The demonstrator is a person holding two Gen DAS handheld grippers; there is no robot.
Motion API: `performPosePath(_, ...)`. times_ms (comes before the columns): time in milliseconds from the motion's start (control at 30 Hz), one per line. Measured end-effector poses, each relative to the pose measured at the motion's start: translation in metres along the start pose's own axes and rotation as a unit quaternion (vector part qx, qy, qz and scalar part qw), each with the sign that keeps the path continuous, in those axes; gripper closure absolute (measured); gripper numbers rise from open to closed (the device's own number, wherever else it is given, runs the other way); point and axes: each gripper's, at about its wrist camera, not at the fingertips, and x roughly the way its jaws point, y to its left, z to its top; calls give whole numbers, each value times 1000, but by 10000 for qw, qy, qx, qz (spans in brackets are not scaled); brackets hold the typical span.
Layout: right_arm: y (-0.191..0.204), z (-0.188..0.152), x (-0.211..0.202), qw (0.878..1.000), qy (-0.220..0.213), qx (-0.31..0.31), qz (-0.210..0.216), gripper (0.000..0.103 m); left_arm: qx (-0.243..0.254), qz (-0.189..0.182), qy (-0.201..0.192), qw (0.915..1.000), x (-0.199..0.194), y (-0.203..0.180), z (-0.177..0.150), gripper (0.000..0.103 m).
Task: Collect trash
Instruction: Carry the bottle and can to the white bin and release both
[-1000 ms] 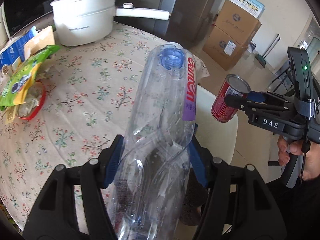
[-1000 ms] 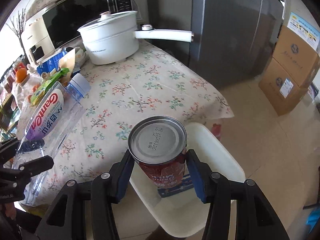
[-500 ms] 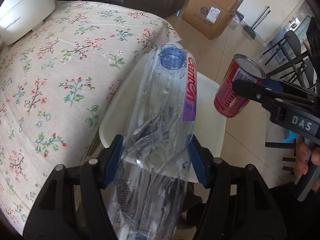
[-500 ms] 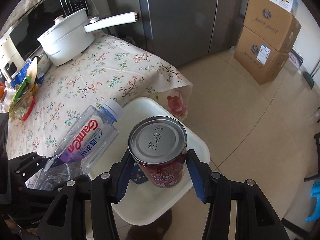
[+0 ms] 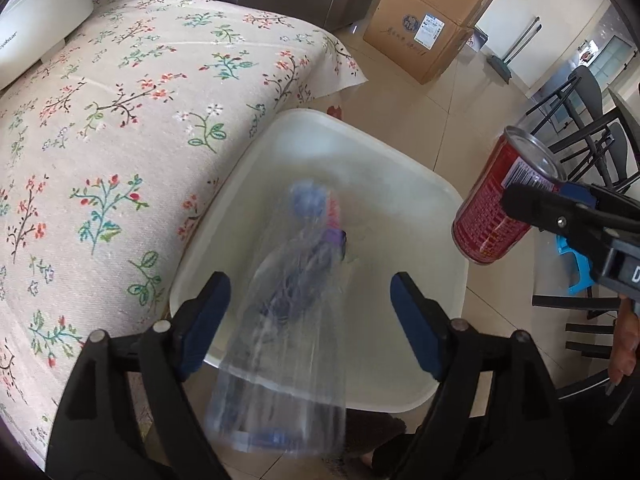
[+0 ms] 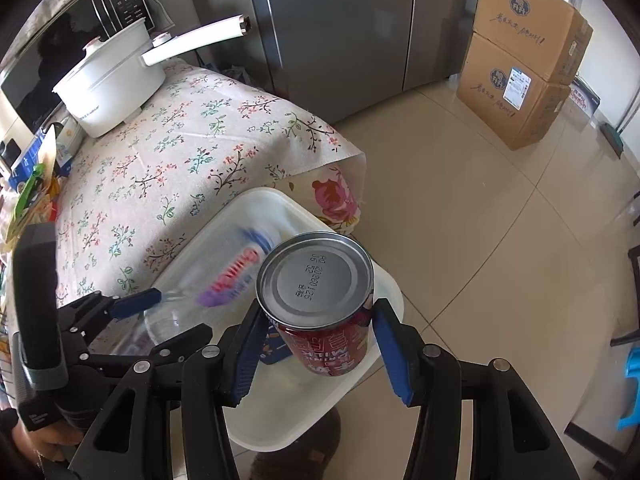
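Note:
A crushed clear plastic bottle with a blue cap and red-and-purple label is blurred, dropping cap-first toward the white bin below. My left gripper hangs over the bin with its jaws opening; the blue pads stand clear of the bottle on both sides. In the right wrist view the bottle slips out past the left gripper. My right gripper is shut on a red drink can, held above the bin's near right part. The can also shows at the right in the left wrist view.
A table with a floral cloth stands left of the bin, bearing a white pot and snack packets. Cardboard boxes and a steel fridge stand behind. Black chairs stand on the tiled floor at the right.
Both grippers came off the table side to above the white bin. The left jaws spread apart and the bottle slid out downward. The right gripper kept its hold on the can.

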Motion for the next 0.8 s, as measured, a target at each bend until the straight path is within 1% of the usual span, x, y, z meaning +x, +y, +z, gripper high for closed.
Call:
performPosePath(133, 1, 0, 2, 10000, 44, 6, -20, 48, 74, 146, -86, 9998, -20, 9, -6, 19)
performPosePath(267, 6, 1, 10, 9998, 180, -13, -10, 48, 122, 325, -288, 9990, -38, 19, -12, 15)
performPosePath(433, 20, 0, 17, 9993, 339, -148, 17, 48, -19, 475, -517, 9975, -65, 39, -20, 13)
performPosePath(567, 29, 1, 21, 9990, 401, -211, 10, 48, -171, 631, -724, 9952, -81, 50, -20, 7)
performPosePath(733, 40, 3, 24, 9984, 501, -243, -22, 47, -261, 806, -991, 9915, -101, 63, -25, 3)
performPosePath(767, 43, 4, 24, 9983, 501, -286, -52, 45, -256, 855, -1050, 9905, -106, 64, -29, 2)
performPosePath(800, 47, 4, 22, 9983, 462, -339, -80, 39, -242, 911, -1105, 9894, -110, 66, -31, 2)
